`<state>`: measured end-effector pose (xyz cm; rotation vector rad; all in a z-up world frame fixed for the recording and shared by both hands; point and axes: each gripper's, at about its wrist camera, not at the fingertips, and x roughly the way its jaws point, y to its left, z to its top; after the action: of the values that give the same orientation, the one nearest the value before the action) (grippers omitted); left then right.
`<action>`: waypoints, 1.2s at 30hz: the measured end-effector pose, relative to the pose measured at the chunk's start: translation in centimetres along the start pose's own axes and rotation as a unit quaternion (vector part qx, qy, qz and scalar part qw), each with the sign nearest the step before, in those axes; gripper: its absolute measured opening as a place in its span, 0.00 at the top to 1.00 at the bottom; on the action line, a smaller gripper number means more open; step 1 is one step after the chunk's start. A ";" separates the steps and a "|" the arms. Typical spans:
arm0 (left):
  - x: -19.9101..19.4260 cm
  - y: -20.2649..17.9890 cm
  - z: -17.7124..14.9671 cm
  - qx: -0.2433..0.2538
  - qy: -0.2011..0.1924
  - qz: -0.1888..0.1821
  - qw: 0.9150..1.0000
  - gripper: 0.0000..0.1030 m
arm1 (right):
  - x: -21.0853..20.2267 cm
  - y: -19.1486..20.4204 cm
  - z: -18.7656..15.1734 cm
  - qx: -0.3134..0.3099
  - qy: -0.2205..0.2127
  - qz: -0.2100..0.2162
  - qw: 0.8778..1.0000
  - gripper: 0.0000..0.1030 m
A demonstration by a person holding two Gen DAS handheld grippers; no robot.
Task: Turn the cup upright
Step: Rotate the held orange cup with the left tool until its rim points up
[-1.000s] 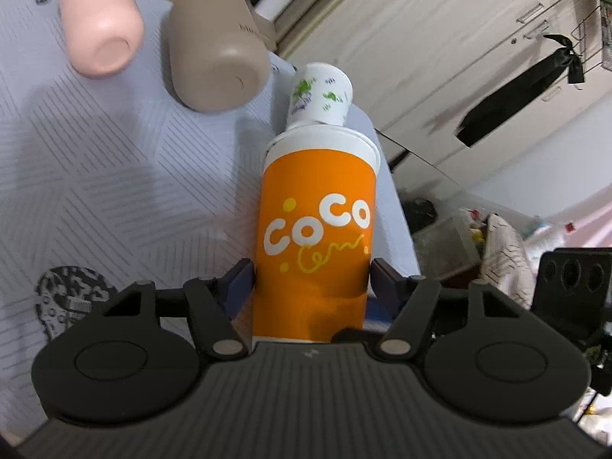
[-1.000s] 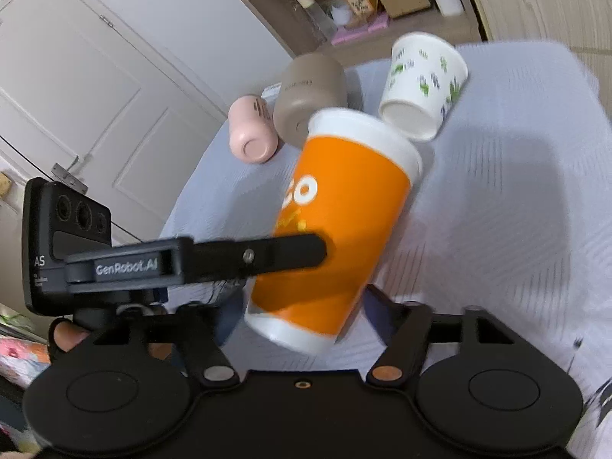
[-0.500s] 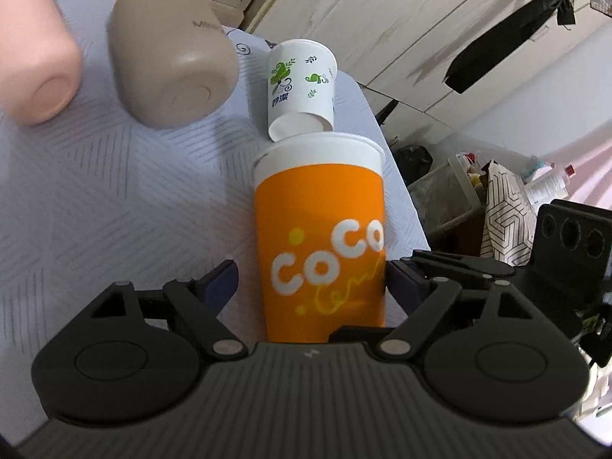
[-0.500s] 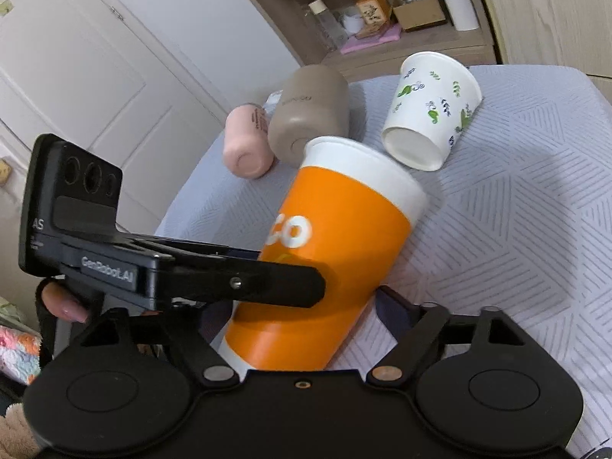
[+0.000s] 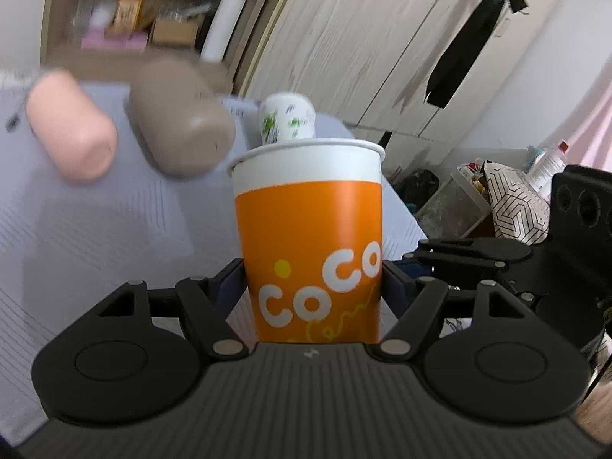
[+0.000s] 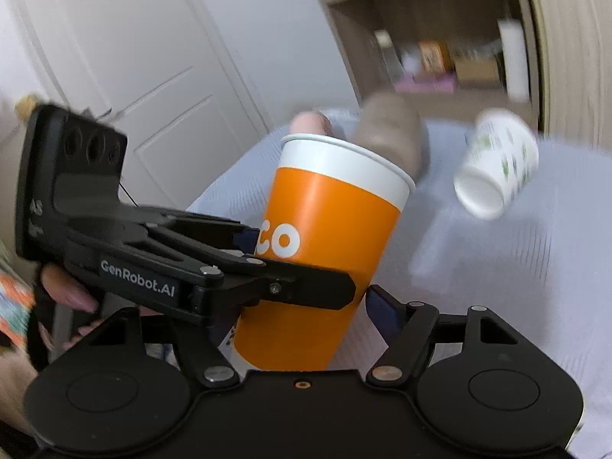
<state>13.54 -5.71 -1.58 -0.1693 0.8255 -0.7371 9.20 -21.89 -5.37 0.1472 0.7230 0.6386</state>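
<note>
An orange paper cup with a white rim and "COCO" lettering (image 5: 310, 237) stands nearly upright, mouth up, between the blue pads of my left gripper (image 5: 313, 287), which is shut on its lower body. In the right wrist view the same cup (image 6: 325, 244) leans slightly right, and the left gripper (image 6: 244, 252) clamps it from the left. My right gripper (image 6: 306, 313) sits around the cup's base; its right pad (image 6: 382, 313) stands a little off the cup wall, its left finger is hidden.
On the grey patterned table (image 5: 95, 229) lie a pink cup (image 5: 70, 134), a taupe cup (image 5: 179, 122) and a white cup with green print (image 5: 287, 118), all on their sides. The table's right edge drops off beside the orange cup (image 5: 405, 214).
The orange cup has tilted from leaning forward to nearly upright, its rim rising. Both cameras pitched up, showing more of the room.
</note>
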 end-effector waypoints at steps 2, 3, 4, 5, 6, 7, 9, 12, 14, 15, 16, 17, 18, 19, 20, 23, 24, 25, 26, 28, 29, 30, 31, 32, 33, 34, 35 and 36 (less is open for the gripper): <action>-0.7 -0.3 0.0 0.016 -0.018 0.007 1.000 0.29 | -0.2 1.3 -0.1 -0.043 -0.018 -0.022 0.999 0.27; -1.0 -0.4 0.0 0.026 -0.030 0.012 0.999 0.29 | -0.1 1.9 -0.1 -0.063 -0.026 -0.033 0.997 0.27; -1.2 -0.7 -0.1 0.035 -0.039 0.016 0.998 0.30 | -0.1 2.5 -0.2 -0.085 -0.037 -0.046 0.995 0.27; -1.4 -0.9 -0.1 0.049 -0.051 0.022 0.997 0.30 | 0.1 3.0 -0.3 -0.107 -0.047 -0.061 0.991 0.27; -1.6 -1.0 0.0 0.061 -0.061 0.027 0.996 0.30 | 0.2 3.4 -0.4 -0.126 -0.056 -0.073 0.988 0.28; -1.7 -1.1 0.0 0.074 -0.072 0.033 0.994 0.30 | 0.4 3.7 -0.5 -0.144 -0.066 -0.084 0.984 0.28; -1.5 -1.2 0.3 0.093 -0.086 0.042 0.991 0.30 | 0.2 3.8 -0.7 -0.174 -0.081 -0.105 0.976 0.28; -0.9 -0.8 0.9 0.110 -0.101 0.050 0.988 0.30 | 0.9 3.6 -0.4 -0.196 -0.094 -0.129 0.968 0.28; -0.5 -0.6 1.3 0.124 -0.112 0.054 0.984 0.30 | 1.4 3.4 -0.4 -0.209 -0.103 -0.140 0.962 0.28; -0.3 -0.5 1.4 0.132 -0.117 0.056 0.983 0.30 | 1.6 3.3 -0.3 -0.215 -0.109 -0.145 0.960 0.28; -0.2 -0.5 1.5 0.139 -0.119 0.059 0.981 0.30 | 1.9 3.1 -0.2 -0.216 -0.111 -0.149 0.958 0.28; 0.2 -0.3 1.7 0.142 -0.120 0.061 0.981 0.30 | 2.1 3.0 -0.2 -0.218 -0.112 -0.155 0.957 0.28; 0.3 -0.4 1.7 0.143 -0.121 0.063 0.980 0.29 | 2.4 3.0 -0.2 -0.221 -0.112 -0.162 0.955 0.28; 0.5 -0.4 1.7 0.145 -0.123 0.066 0.979 0.29 | 2.8 2.9 -0.2 -0.229 -0.113 -0.171 0.951 0.28; 0.7 -0.4 1.8 0.148 -0.126 0.068 0.979 0.29 | 3.1 3.0 -0.3 -0.240 -0.117 -0.181 0.947 0.28; 1.2 -0.4 1.9 0.157 -0.127 0.076 0.977 0.29 | 3.8 2.8 -0.7 -0.257 -0.124 -0.199 0.938 0.28; 1.3 -0.4 2.0 0.159 -0.126 0.077 0.976 0.29 | 4.0 2.6 -0.6 -0.256 -0.125 -0.199 0.938 0.28; 1.5 -0.3 2.0 0.160 -0.126 0.079 0.976 0.29 | 4.0 2.4 -0.7 -0.253 -0.126 -0.197 0.939 0.28; 1.7 -0.2 2.0 0.161 -0.127 0.080 0.975 0.29 | 4.1 2.1 -0.6 -0.247 -0.126 -0.192 0.942 0.28; 2.0 -0.1 2.0 0.165 -0.131 0.082 0.974 0.30 | 4.5 1.6 -0.2 -0.235 -0.125 -0.186 0.946 0.28; 2.1 0.0 2.0 0.165 -0.134 0.080 0.974 0.30 | 4.6 1.4 -0.1 -0.236 -0.127 -0.188 0.945 0.28; 2.2 0.2 2.0 0.165 -0.136 0.078 0.974 0.30 | 4.8 1.2 -0.1 -0.237 -0.128 -0.189 0.944 0.28; 2.2 0.3 2.0 0.162 -0.136 0.074 0.975 0.30 | 4.8 1.1 0.0 -0.235 -0.128 -0.188 0.945 0.29; 2.3 0.4 2.1 0.159 -0.135 0.071 0.976 0.30 | 4.9 0.9 0.1 -0.231 -0.126 -0.187 0.946 0.29; 2.4 0.5 2.0 0.156 -0.133 0.068 0.976 0.30 | 4.9 0.8 0.1 -0.229 -0.125 -0.185 0.947 0.29; 2.5 0.5 2.0 0.156 -0.132 0.067 0.977 0.30 | 4.9 0.8 0.0 -0.229 -0.124 -0.185 0.948 0.29; 2.6 0.5 2.0 0.156 -0.130 0.065 0.977 0.30 | 5.0 0.7 -0.1 -0.230 -0.122 -0.185 0.948 0.29; 2.8 0.5 2.0 0.155 -0.129 0.065 0.977 0.30 | 5.1 0.5 -0.1 -0.227 -0.121 -0.184 0.949 0.29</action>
<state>16.43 -7.45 -2.10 0.0694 0.4612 -0.6932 11.79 -18.51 -8.16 -0.3257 0.3381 0.4037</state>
